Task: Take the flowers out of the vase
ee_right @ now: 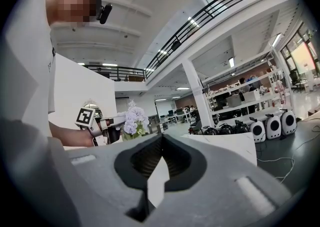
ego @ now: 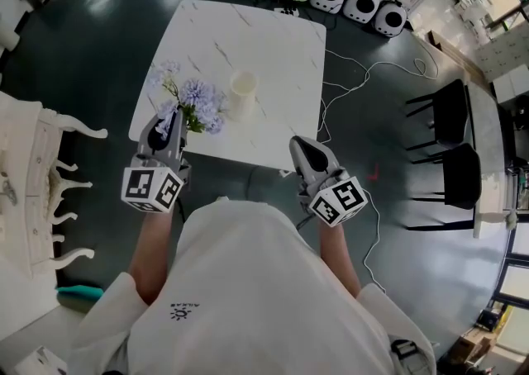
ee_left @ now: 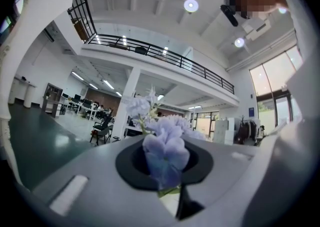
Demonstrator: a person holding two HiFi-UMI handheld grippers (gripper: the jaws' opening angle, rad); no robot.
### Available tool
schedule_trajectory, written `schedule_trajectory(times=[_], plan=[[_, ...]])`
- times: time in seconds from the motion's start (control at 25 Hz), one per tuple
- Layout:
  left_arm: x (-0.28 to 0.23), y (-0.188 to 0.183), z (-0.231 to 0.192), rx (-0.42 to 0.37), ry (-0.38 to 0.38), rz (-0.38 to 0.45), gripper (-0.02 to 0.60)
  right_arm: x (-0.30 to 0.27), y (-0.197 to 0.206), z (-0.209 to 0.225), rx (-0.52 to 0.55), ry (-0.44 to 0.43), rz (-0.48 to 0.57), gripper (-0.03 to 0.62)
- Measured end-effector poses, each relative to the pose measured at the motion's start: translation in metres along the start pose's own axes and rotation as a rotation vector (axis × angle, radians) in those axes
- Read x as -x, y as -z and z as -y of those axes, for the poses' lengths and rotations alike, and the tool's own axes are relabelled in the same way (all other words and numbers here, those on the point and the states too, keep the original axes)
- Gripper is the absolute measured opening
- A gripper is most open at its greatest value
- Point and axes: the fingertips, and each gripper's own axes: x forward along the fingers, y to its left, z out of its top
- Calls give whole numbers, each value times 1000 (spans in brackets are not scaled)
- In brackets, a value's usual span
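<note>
**As the left gripper [ego: 175,117] clamps the flowers [ego: 201,99], the vase [ego: 242,94] stands just beside them**

Where the head view looks down, we see a square table [ego: 273,59] with rounded corners. Its top is a smooth white slab run through with thin grey veins, like marble. On the near half of it stands the vase, a plain cream cylinder with a matt surface, upright and open at the top.

The flowers are a bunch of pale lavender blooms, each head a ruffled cluster of small soft petals. There are green leaves at the base, and a thin sprig of tiny pale blossoms reaches out to the left. They hang over the table's near left part, just left of the vase and clear of its mouth. In the left gripper view we find the blooms filling the dark hollow between the jaws, with a green stem pinched at the narrow gap below, so this gripper is closed on the bunch.

The right gripper [ego: 296,144] sits at the table's near edge, well apart from the vase. Its shell is smooth grey and its inner pads are black and ribbed. In the right gripper view we see the jaw tips meeting, with nothing between them.

Both grippers carry a cube with black-and-white square markers. Around the table the floor is dark and glossy.
</note>
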Motion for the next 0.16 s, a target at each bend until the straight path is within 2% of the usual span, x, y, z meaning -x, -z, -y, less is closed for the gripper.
schedule_trajectory(times=[0.16], plan=[[-3, 0, 2, 1, 2, 0, 37, -1, 1, 3, 0, -2, -3, -2]])
